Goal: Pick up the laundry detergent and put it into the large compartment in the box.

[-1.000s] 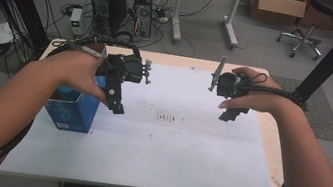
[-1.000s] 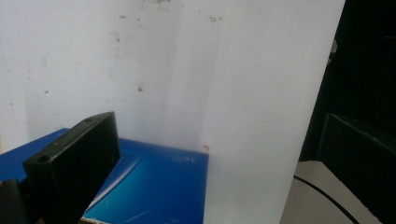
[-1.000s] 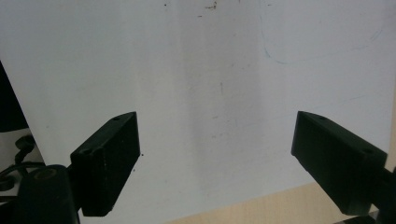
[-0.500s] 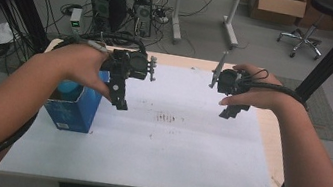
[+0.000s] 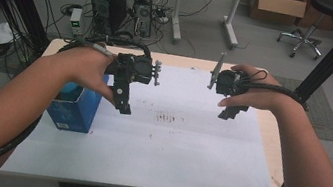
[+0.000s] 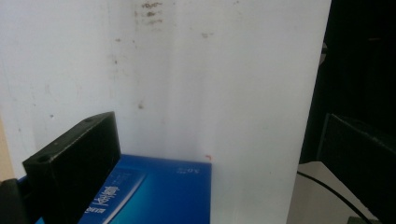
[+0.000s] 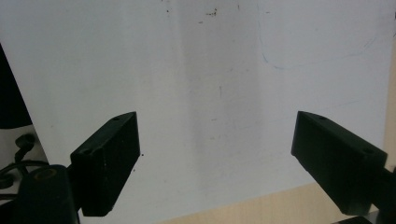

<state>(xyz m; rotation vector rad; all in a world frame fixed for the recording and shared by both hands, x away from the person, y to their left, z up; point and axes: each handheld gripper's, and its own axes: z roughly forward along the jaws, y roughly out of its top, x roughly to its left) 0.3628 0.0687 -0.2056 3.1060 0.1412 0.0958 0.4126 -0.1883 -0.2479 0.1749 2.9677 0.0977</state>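
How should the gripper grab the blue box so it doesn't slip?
Probably come from above and close the jaws across the blue box on its two wide flat sides. It stands upright near the table's left edge with its top open to reach, and the left gripper hangs beside it.

Box [image 5: 74,106] at table's [image 5: 142,170] left edge, computer towers [image 5: 122,8] on floor behind.

Left gripper [image 5: 125,102] drifted slightly right and toward the table's far edge, clear of the blue box [image 5: 73,109]. Right gripper [image 5: 229,112] also shifted slightly toward the far edge.
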